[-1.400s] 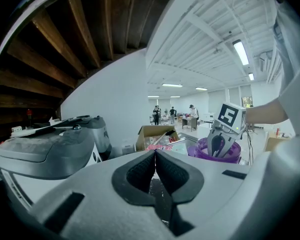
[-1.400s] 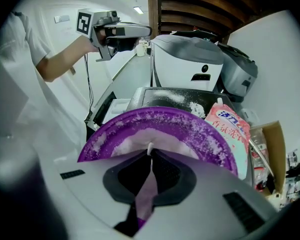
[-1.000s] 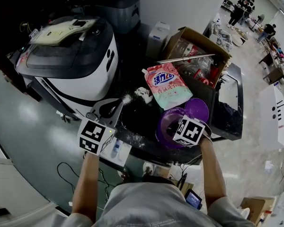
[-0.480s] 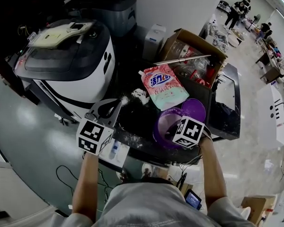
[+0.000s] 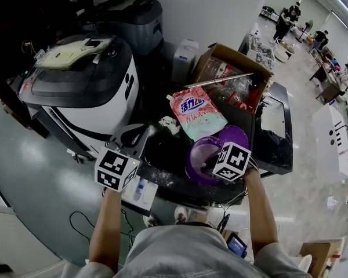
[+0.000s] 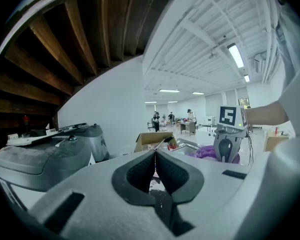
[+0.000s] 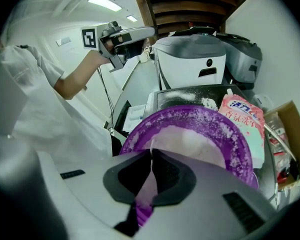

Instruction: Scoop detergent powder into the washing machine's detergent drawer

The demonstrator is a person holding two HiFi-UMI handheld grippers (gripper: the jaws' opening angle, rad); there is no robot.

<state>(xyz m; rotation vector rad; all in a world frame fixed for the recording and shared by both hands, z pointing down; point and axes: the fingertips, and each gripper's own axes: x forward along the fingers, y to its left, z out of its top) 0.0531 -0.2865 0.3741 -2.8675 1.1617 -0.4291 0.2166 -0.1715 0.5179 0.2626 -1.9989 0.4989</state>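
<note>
A purple tub (image 5: 198, 153) of white detergent powder (image 7: 190, 140) stands on the dark counter (image 5: 165, 155), its purple lid (image 5: 239, 136) beside it. My right gripper (image 5: 213, 158) hangs over the tub, shut on the pale scoop handle (image 7: 148, 184) that reaches down into the powder. My left gripper (image 5: 145, 128) is held at the counter's left edge, shut with nothing between its fingers. A white detergent drawer (image 5: 140, 187) shows below it. The washing machine (image 5: 81, 80) stands to the left. In the left gripper view the tub (image 6: 206, 152) shows under the right gripper (image 6: 226, 155).
A pink detergent pouch (image 5: 196, 112) lies behind the tub, with spilled powder (image 5: 168, 124) next to it. An open cardboard box (image 5: 232, 68) of bottles stands at the back. A second machine (image 5: 130, 16) is behind the washer. People stand far off at the top right.
Both grippers stay almost where they were, the right one still over the tub. The head camera has drifted, so the counter and washer sit slightly lower in view.
</note>
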